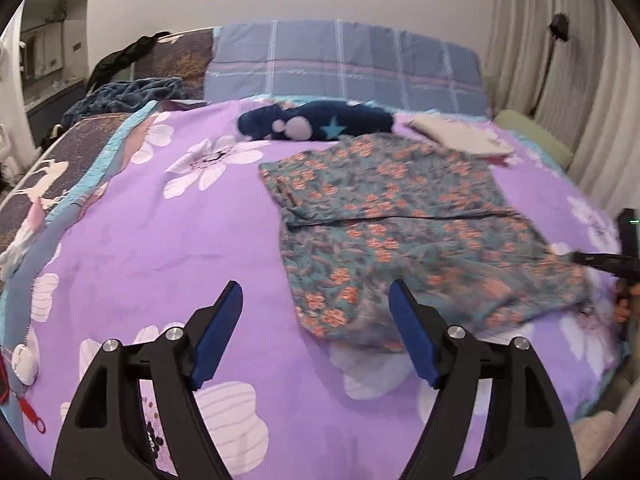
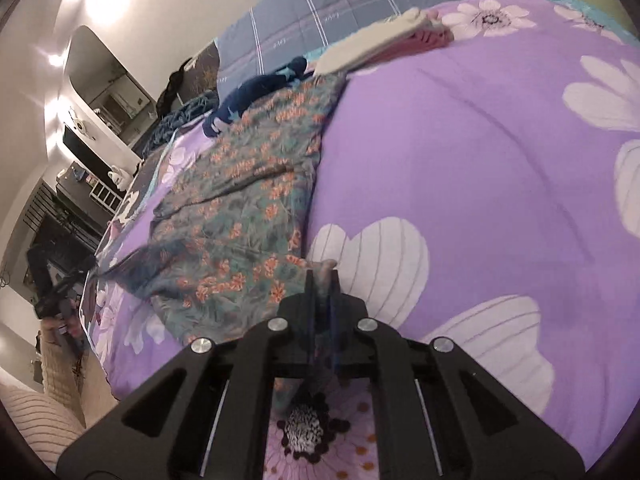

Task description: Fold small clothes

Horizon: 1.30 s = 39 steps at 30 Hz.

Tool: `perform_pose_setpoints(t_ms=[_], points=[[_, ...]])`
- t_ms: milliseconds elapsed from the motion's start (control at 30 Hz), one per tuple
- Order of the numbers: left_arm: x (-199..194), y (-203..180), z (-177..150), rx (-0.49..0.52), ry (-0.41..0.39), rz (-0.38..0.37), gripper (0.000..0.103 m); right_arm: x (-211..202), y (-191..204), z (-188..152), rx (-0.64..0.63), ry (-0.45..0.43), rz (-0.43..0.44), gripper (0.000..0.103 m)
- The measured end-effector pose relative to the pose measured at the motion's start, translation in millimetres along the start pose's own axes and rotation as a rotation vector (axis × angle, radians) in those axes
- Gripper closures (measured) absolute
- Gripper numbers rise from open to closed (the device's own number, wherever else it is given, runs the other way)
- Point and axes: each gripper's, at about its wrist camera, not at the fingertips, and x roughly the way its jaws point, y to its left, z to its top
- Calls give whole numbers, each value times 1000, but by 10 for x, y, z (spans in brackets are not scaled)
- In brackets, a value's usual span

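Left wrist view looks across a bed covered by a purple quilt with large white flowers [image 1: 132, 232], a blue checked pillow [image 1: 344, 64] at its head, a plain pale wall behind and cream curtains [image 1: 560, 80] on the right. Three cloth things lie on the quilt: one teal floral-print garment with orange blossoms [image 1: 400, 220] spread flat near the middle, one dark navy plush piece with a light blue star [image 1: 316, 122] beyond it, and one small stack of folded cream and pink clothes [image 1: 460, 136] by the far right. The left gripper [image 1: 316, 300] hangs above the quilt with its blue pads wide apart and nothing between them. In the right wrist view, the right gripper [image 2: 322, 280] is clamped together on the near edge of the floral garment.
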Motion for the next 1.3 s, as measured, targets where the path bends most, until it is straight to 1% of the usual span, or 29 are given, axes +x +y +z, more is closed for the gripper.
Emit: perform_pose_setpoints(t_ms=[100,167,233,367,400,433,467,500,533,600,633,767,833,867,900,933,967,1000,1033,1133,1200,1300], points=[[-58,-54,-73,32,4,-66,22,53,-5,-4,4,8,10,98],[-4,-152,-120,88,32,-79,22,54,-10,-6,14,9,13,97],[92,-269,-157,149,61,-84,22,39,-6,-26,23,10,13,97],[298,-610,-166,301,106,-157,22,63,24,-2,31,13,0,97],[323,-730,-188,365,116,-172,22,61,26,0,33,13,-5,97],[339,-844,-220,438,125,-176,22,52,24,-2,35,12,-8,97],[365,-1012,-291,564,137,-162,22,39,24,-9,38,10,-14,97],[382,-1090,-344,631,145,-146,22,26,16,-13,42,8,-20,97],[417,-1193,-420,723,164,-121,22,14,0,-13,46,7,-22,97],[443,-1249,-504,793,197,-107,22,2,-18,-23,59,3,-28,97],[434,-1250,-550,813,211,-109,22,0,-18,-30,61,3,-30,97],[290,-1169,-683,833,225,-114,23,24,-22,-43,65,12,-43,97],[218,-1164,-764,868,212,-100,30,29,-25,-33,68,15,-44,97],[199,-1179,-791,884,203,-97,38,36,-24,-26,71,17,-42,96],[187,-1203,-818,899,193,-92,51,44,-20,-19,72,17,-40,96],[213,-1216,-825,914,189,-91,59,49,-16,-12,72,17,-39,96],[256,-1249,-850,938,191,-96,75,55,-9,-8,72,17,-39,95],[297,-1282,-874,963,193,-94,78,60,-4,-5,73,17,-39,95],[360,-1332,-916,1005,191,-84,78,66,1,-1,75,17,-39,94],[478,-1418,-991,1091,194,-78,79,52,2,-9,80,16,-42,94],[468,-1432,-967,1111,196,-87,79,26,-2,-13,81,13,-48,94],[400,-1369,-935,1111,213,-100,78,-3,-18,-15,89,7,-50,94]])
